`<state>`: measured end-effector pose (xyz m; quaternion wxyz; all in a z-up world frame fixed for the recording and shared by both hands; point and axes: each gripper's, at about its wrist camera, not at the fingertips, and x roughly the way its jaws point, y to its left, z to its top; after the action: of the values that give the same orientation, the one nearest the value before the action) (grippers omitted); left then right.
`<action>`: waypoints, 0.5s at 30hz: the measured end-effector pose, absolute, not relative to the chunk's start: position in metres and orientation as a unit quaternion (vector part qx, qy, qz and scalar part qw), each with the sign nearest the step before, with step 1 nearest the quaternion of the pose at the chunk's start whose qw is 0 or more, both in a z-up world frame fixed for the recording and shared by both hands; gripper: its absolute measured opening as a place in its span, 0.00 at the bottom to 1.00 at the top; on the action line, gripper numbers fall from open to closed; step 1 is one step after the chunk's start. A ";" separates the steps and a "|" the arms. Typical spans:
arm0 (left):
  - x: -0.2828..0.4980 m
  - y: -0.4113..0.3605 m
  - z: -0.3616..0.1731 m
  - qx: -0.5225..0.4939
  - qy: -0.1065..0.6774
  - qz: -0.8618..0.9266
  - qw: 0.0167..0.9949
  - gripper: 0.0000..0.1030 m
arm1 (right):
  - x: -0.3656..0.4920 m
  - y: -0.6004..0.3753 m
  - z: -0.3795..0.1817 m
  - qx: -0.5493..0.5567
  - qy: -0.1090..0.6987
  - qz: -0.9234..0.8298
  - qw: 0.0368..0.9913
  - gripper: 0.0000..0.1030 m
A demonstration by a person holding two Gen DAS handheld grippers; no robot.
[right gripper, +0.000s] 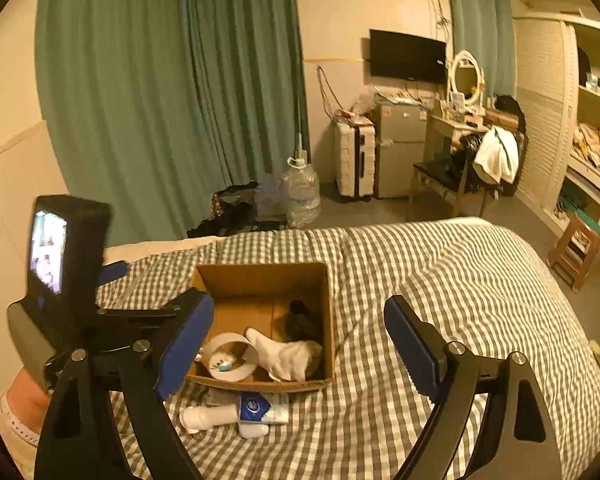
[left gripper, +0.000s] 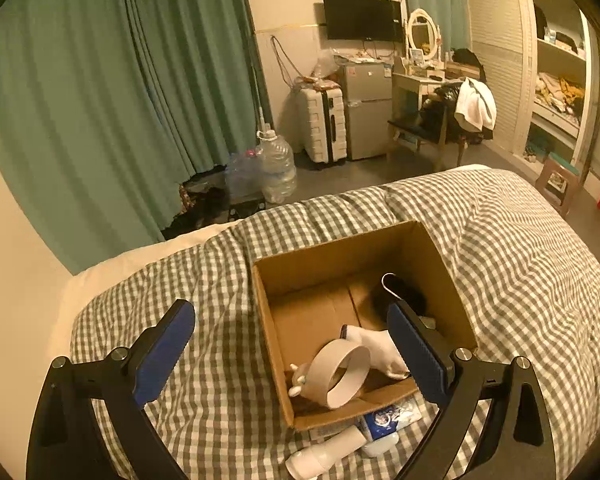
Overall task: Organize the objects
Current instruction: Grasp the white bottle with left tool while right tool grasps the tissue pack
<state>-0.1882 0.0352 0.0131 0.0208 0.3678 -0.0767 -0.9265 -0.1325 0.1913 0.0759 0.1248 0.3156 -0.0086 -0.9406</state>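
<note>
Ok, status:
L gripper (left gripper: 290, 354): jaws spread wide, nothing between pads; hovers above near-left part of box.
R gripper (right gripper: 300, 346): jaws wide apart too, empty; hovers above box near-right corner.
Box (left gripper: 324, 248): open cardboard, sits on checked duvet (left gripper: 520, 264), mid-bed.
In box: tape roll (left gripper: 342, 376) on edge at near wall, white sock (left gripper: 380, 350) just right of it, touching; dark item (left gripper: 400, 296) w/ wire hook at far right, can't ID.
Outside box: white bottle (left gripper: 326, 452) lying flat + blue/white packet (left gripper: 388, 418), both on duvet at near wall of box.
Bkgd: green curtain (left gripper: 100, 100), far left.
</note>
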 end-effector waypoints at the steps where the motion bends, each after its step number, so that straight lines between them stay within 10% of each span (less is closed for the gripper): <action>1: -0.182 0.034 0.012 0.365 -0.077 -0.928 0.016 0.96 | -0.132 0.194 0.072 0.319 -0.010 -0.939 0.126 0.85; 15: -0.124 -0.003 -0.075 0.369 -0.018 -0.928 0.033 0.96 | -0.139 0.178 -0.052 0.398 -0.011 -0.907 0.140 0.85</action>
<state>-0.1243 -0.0026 -0.0749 0.0335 0.3694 -0.0177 -0.9285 -0.1387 0.1783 -0.0516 0.1396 0.3981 -0.0109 -0.9066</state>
